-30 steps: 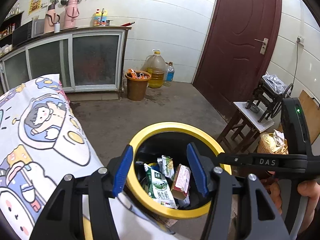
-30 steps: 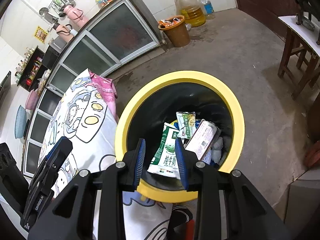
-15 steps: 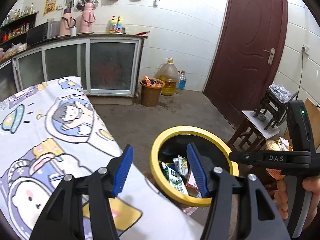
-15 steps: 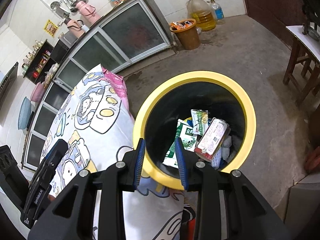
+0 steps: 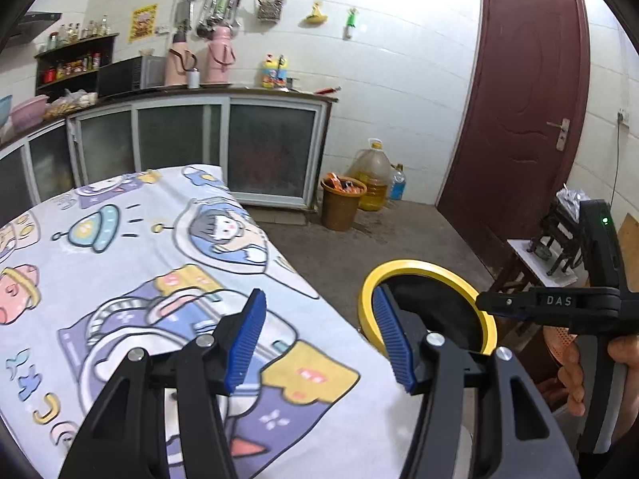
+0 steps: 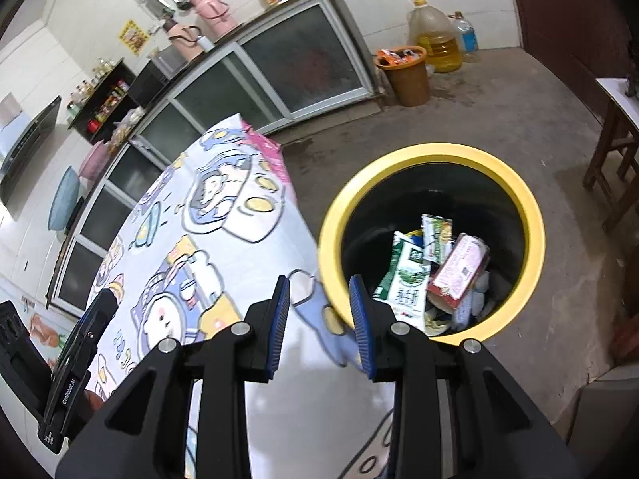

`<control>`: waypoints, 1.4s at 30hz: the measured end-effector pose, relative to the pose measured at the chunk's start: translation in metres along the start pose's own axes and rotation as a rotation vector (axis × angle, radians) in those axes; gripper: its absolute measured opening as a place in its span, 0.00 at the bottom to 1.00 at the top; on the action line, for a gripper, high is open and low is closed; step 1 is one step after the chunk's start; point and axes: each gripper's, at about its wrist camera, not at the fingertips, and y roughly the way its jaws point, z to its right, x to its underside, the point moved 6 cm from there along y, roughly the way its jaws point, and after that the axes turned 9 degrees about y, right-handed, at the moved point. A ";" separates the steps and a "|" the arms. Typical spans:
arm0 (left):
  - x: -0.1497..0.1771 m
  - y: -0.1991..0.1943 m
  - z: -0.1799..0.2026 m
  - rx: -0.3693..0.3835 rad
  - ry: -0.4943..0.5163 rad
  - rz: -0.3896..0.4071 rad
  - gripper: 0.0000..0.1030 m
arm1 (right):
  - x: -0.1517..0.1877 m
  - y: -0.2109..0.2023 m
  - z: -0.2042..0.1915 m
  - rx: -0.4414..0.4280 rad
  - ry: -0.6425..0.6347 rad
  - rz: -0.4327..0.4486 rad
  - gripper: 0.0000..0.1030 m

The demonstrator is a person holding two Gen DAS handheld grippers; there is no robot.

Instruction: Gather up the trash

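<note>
The left wrist view looks out along its own jaws, tilted gently down, from close above the cartoon-print tablecloth [image 5: 131, 263] on the bench, facing the glass-fronted cabinet [image 5: 223, 151] and the brown door [image 5: 527, 119]. The right wrist view sits to its right and pitches more steeply down, near the yellow-rimmed bin [image 6: 531, 207], seeing into it. Both share the tablecloth, bin, cabinet, orange bucket [image 5: 341, 207] and oil jug [image 6: 435, 36]; each catches the other gripper at its edge.
</note>
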 end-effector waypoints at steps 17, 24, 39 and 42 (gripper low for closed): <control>0.036 -0.108 -0.036 -0.115 -0.058 0.048 0.52 | 0.043 -0.019 -0.072 -0.095 -0.145 -0.005 0.36; 0.058 -0.156 -0.051 -0.193 -0.109 0.070 0.52 | 0.078 -0.028 -0.094 -0.130 -0.218 -0.022 0.36; 0.096 -0.223 -0.051 -0.296 -0.140 0.082 0.52 | 0.150 -0.040 -0.138 -0.208 -0.377 -0.072 0.37; 0.101 -0.233 -0.047 -0.316 -0.135 0.092 0.52 | 0.165 -0.043 -0.144 -0.221 -0.402 -0.072 0.37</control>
